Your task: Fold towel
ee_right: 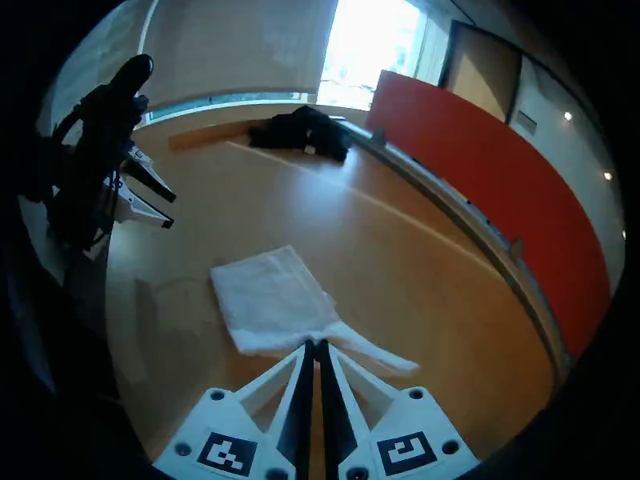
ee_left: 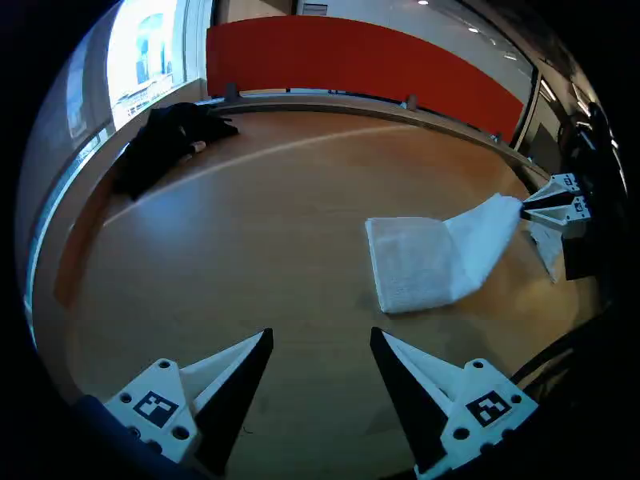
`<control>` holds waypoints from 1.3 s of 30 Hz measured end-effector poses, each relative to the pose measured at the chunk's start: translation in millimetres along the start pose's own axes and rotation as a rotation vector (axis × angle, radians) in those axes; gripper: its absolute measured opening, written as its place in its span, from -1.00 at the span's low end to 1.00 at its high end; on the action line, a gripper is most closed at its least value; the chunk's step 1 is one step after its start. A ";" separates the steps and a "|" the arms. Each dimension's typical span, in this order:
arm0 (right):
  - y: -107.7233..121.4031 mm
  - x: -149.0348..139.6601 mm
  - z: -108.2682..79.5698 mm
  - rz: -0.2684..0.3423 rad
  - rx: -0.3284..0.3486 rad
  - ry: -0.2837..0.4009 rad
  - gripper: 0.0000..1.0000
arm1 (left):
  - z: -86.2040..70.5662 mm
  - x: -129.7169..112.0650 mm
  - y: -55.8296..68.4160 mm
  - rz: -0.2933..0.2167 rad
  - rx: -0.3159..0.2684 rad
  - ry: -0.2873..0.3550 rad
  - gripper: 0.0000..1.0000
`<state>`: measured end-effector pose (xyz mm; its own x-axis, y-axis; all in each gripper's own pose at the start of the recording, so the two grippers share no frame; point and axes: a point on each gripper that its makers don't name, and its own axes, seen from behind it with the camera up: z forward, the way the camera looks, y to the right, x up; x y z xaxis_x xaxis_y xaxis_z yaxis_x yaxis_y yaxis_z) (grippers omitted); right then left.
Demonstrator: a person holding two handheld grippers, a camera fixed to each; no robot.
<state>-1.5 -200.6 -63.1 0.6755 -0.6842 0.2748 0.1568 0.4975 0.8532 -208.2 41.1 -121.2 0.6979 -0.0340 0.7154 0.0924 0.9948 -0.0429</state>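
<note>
A white towel (ee_left: 424, 260) lies partly folded on the wooden table (ee_left: 240, 240). Its right end is lifted off the wood by my right gripper (ee_left: 524, 214), seen at the far right. In the right gripper view the same towel (ee_right: 268, 300) rests flat just ahead, and my right gripper (ee_right: 314, 346) is shut on its near corner, which rises to the fingertips. My left gripper (ee_left: 322, 334) stands open over bare wood, near and to the left of the towel, with nothing between its fingers. It also appears at the left as the left gripper (ee_right: 166, 210), held in a dark-gloved hand.
A black bundle of cloth (ee_left: 172, 140) lies at the table's far left corner, also seen as the black bundle (ee_right: 304, 130). A red partition (ee_left: 360, 60) runs along the table's back edge. Bright windows stand beyond.
</note>
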 end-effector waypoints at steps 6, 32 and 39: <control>-10.6 23.3 19.1 -0.062 0.047 0.008 -0.89 | -8.0 4.2 0.6 -0.007 -0.006 0.005 0.79; -113.7 36.2 143.1 -0.149 0.293 -0.092 -0.88 | -34.6 -5.0 -13.7 -0.066 0.011 0.021 0.79; -116.0 33.2 143.5 -0.125 0.296 -0.097 -0.63 | -32.7 -4.9 -13.7 -0.075 0.008 0.019 0.80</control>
<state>-100.7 -357.5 -89.3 0.5903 -0.7847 0.1891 0.0085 0.2403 0.9707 -189.6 24.6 -146.9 0.7023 -0.1101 0.7033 0.1393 0.9901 0.0160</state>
